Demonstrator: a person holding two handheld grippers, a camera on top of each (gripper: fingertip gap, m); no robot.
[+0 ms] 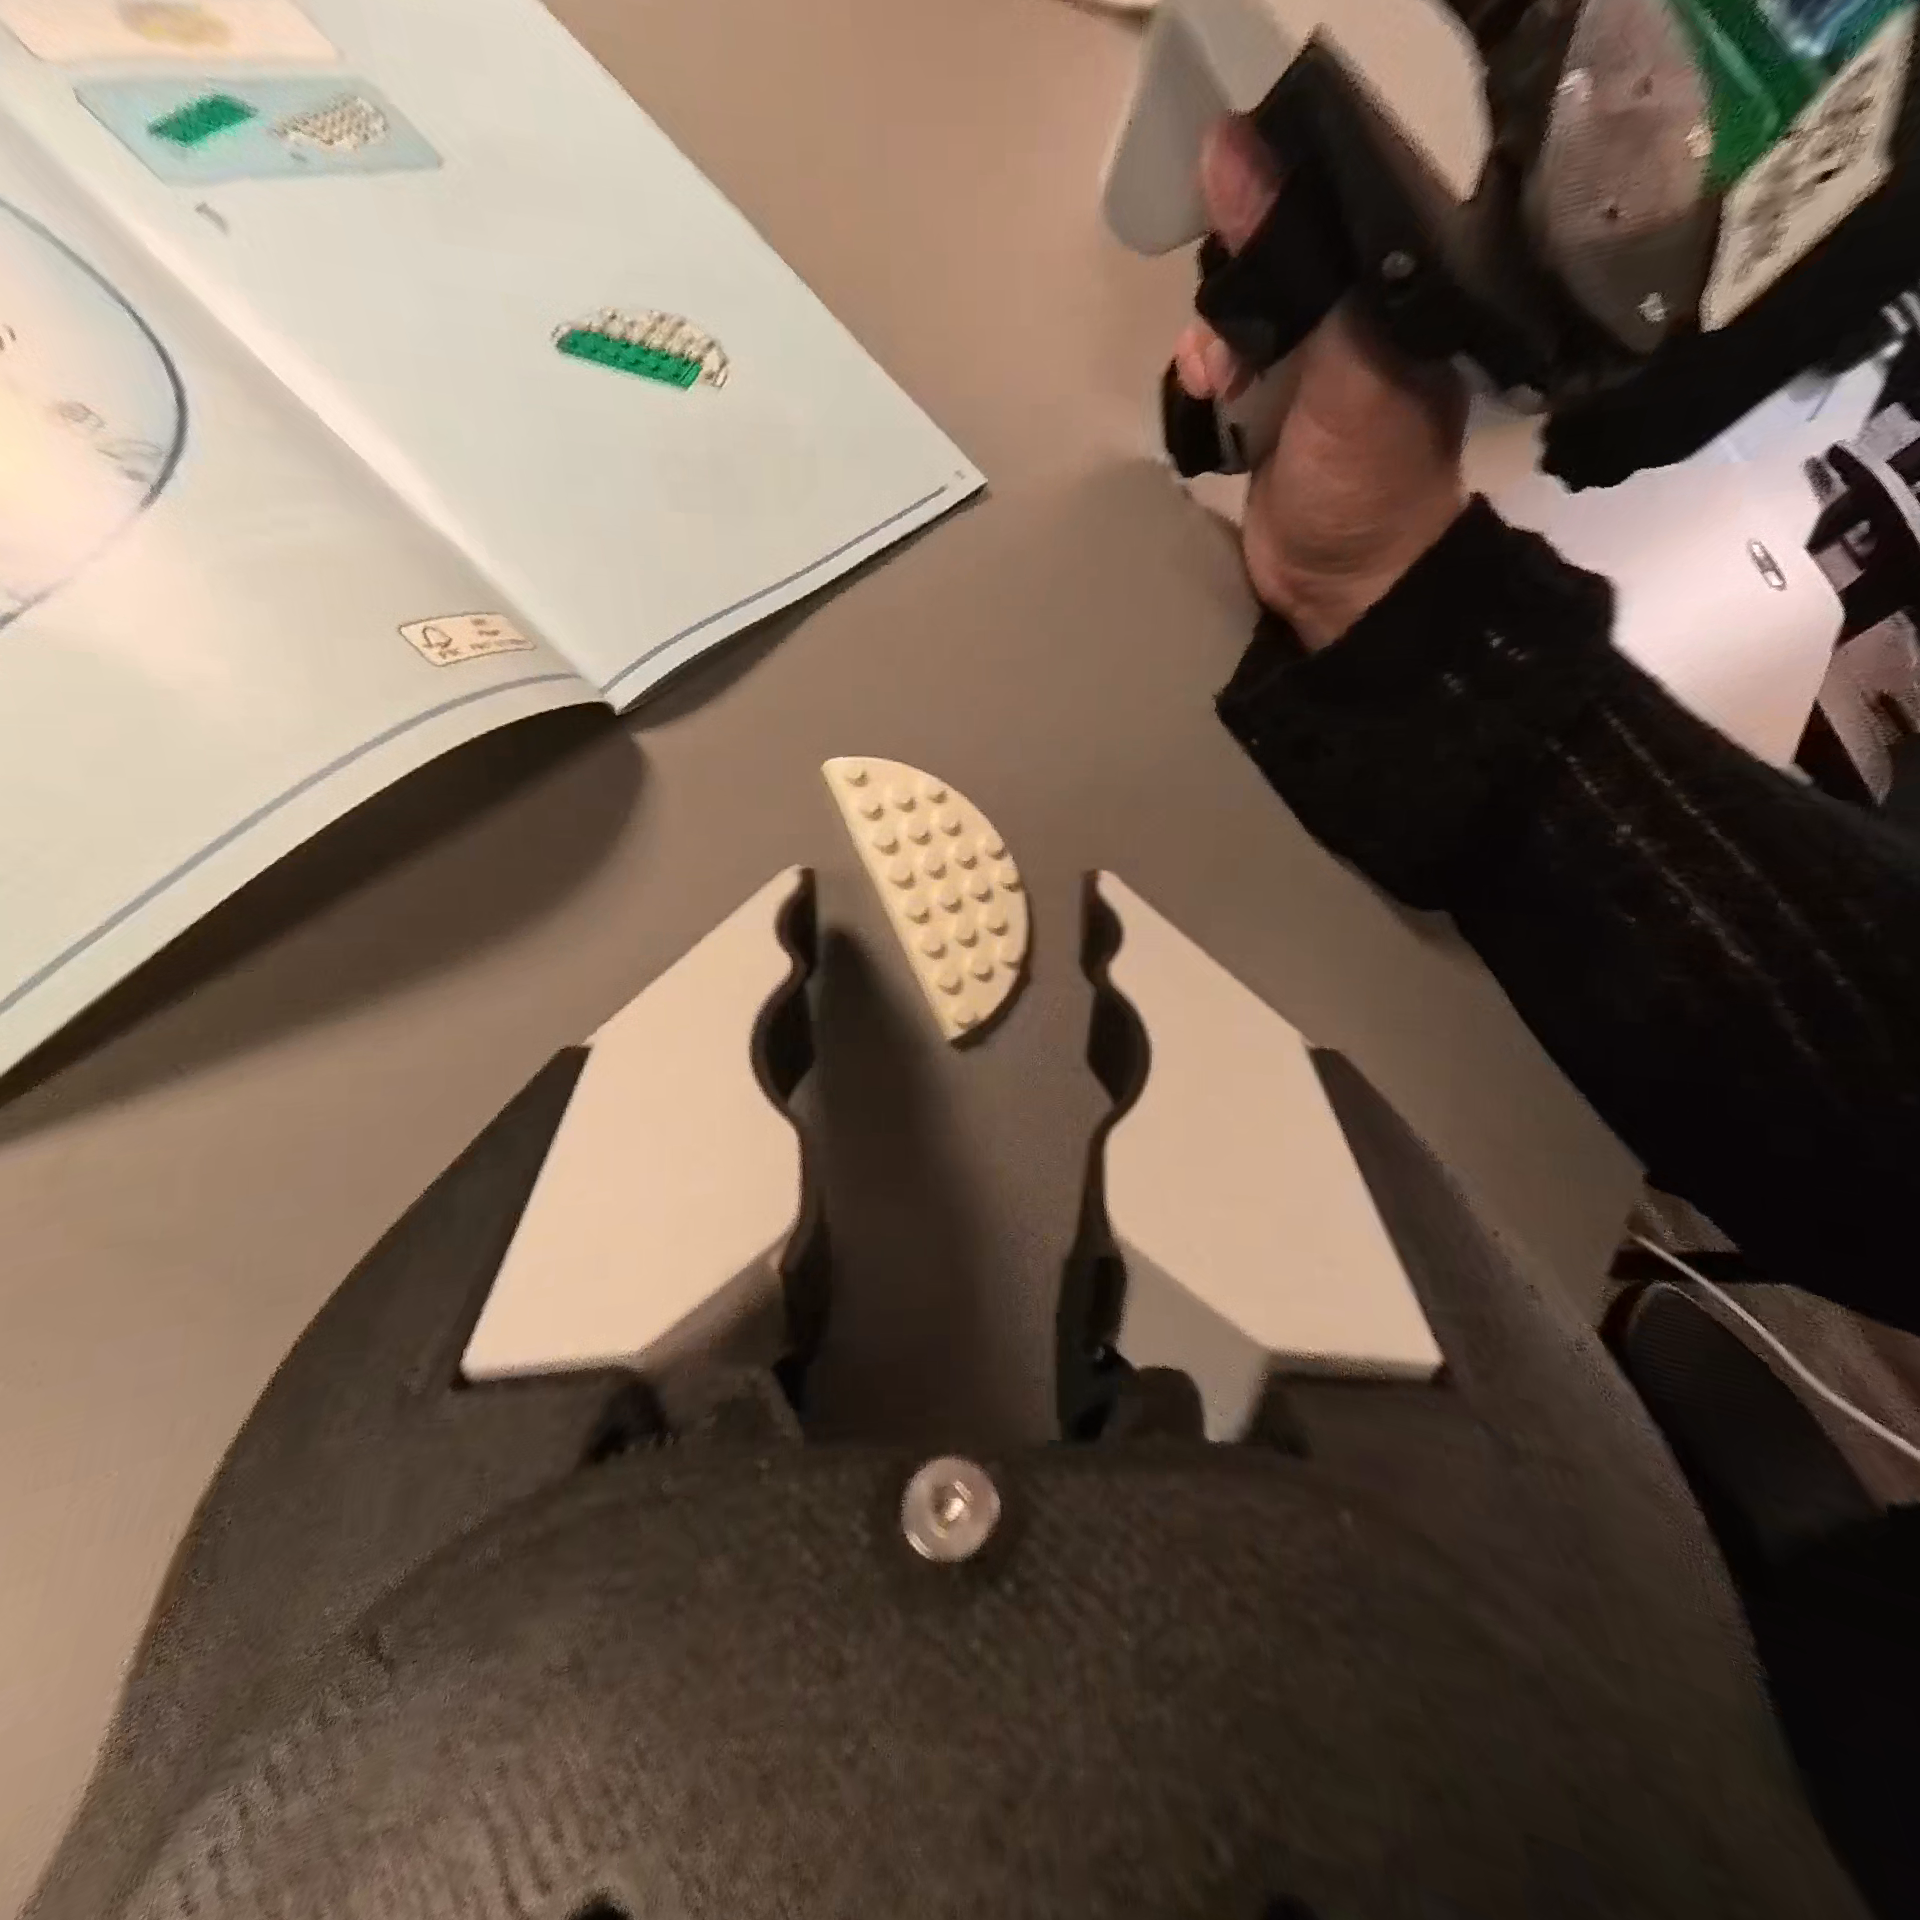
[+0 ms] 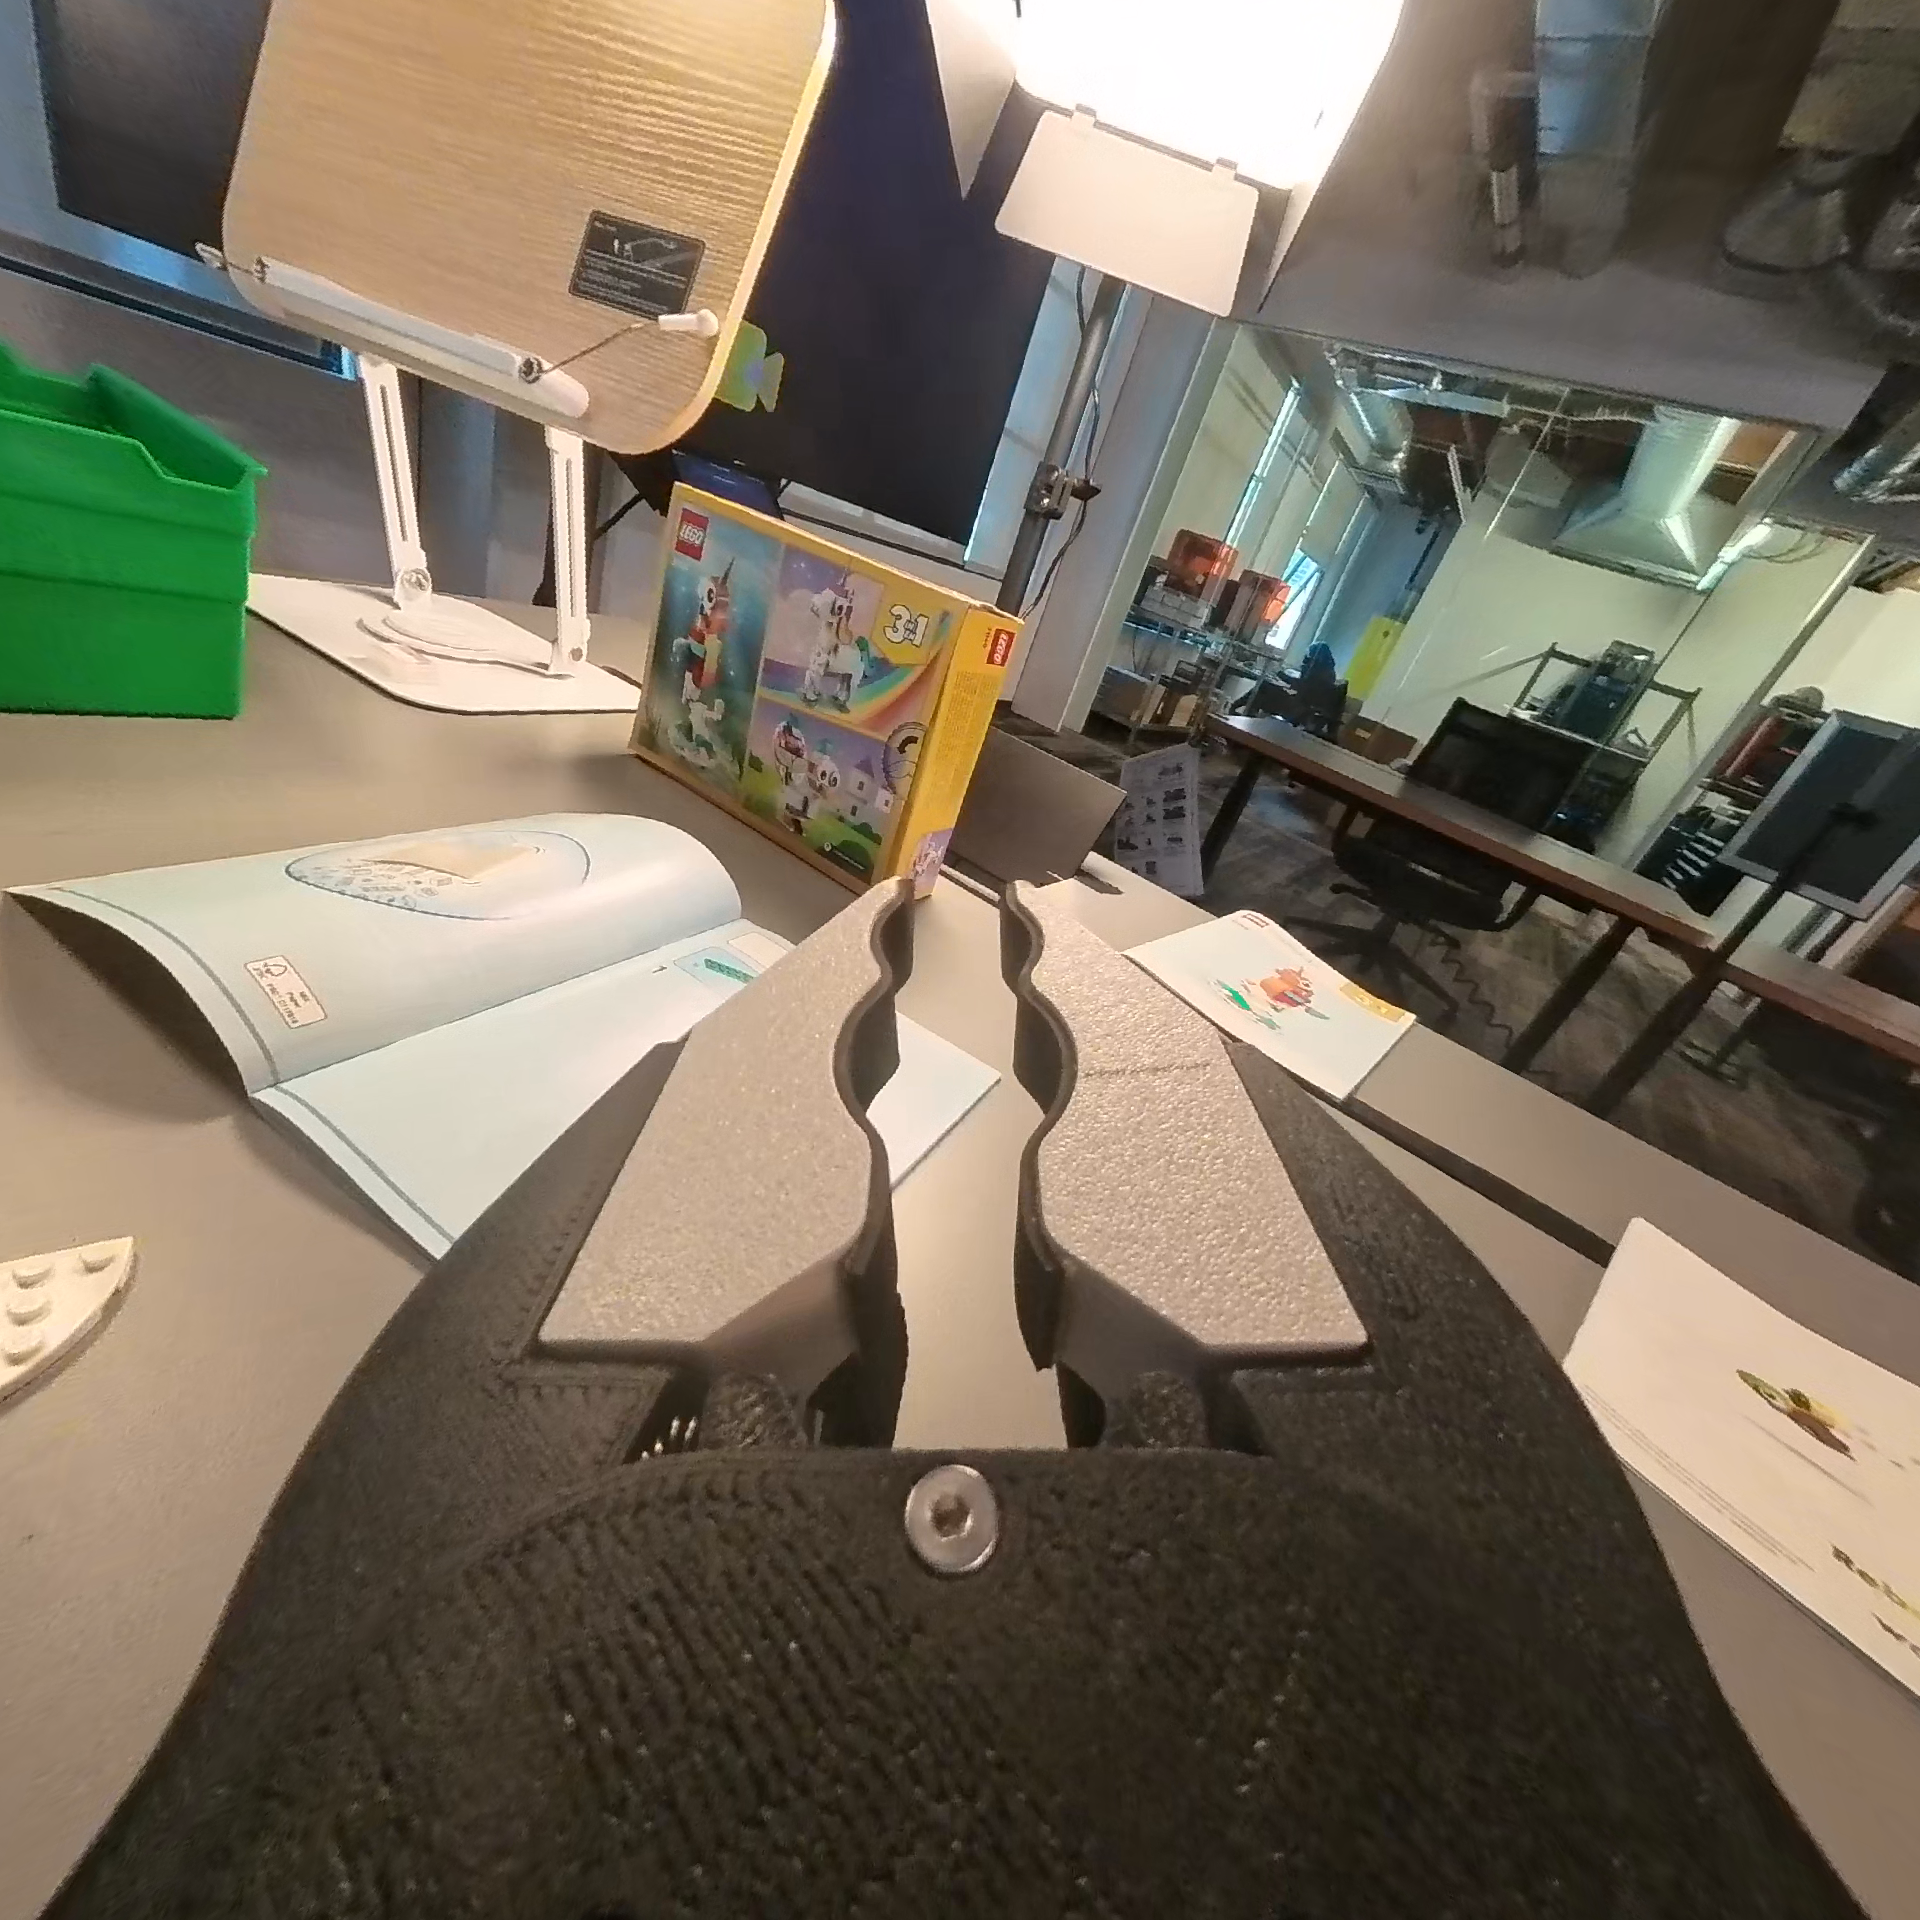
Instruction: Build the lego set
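Left tongs [image 1: 948, 883], spread wide, straddle a cream half-round plate [image 1: 930, 891] flat on the counter [image 1: 312, 1195]; its straight edge runs lower right to upper left, between the tips. Right tongs [image 2: 954, 904], narrowly parted and empty, sit farther away. Instruction booklet [image 1: 416, 364] upper left.

One cream half-round plate [image 1: 928, 896] lies just below the open booklet [image 1: 416, 416]. Two more leaflets [image 2: 1273, 997] sit to the booklet's right, one set box [image 2: 821, 717] behind it, and two stacked green bins [image 2: 114, 540] to its left.
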